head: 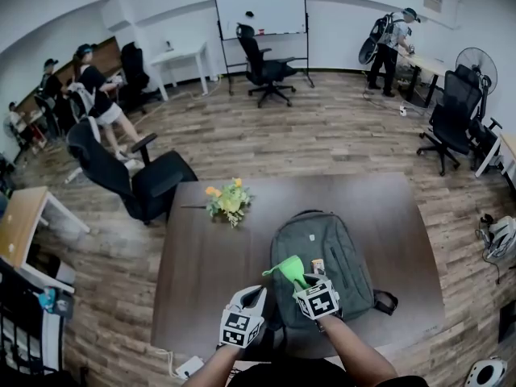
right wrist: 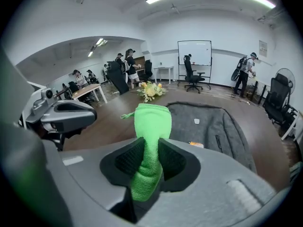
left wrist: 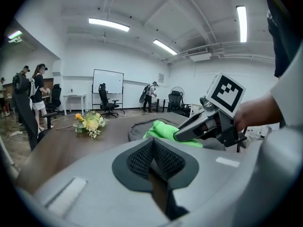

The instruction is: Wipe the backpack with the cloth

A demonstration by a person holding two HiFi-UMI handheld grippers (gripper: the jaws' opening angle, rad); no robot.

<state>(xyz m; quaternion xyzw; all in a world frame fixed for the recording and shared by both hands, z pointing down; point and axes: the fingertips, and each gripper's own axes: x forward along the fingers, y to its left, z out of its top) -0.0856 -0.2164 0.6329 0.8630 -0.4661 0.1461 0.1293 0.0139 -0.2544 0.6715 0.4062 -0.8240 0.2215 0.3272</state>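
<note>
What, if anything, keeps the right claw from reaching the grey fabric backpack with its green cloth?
Probably nothing, so yes: the right claw, shut on the green cloth, hangs above the grey fabric backpack, with nothing between.

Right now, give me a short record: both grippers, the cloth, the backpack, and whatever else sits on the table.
left gripper: shut, empty, beside the right one
right gripper: shut on the cloth
cloth: green, sticking out past the jaws over the backpack
backpack: grey, lying flat on the table
table: dark wood
other: flowers left of the backpack
</note>
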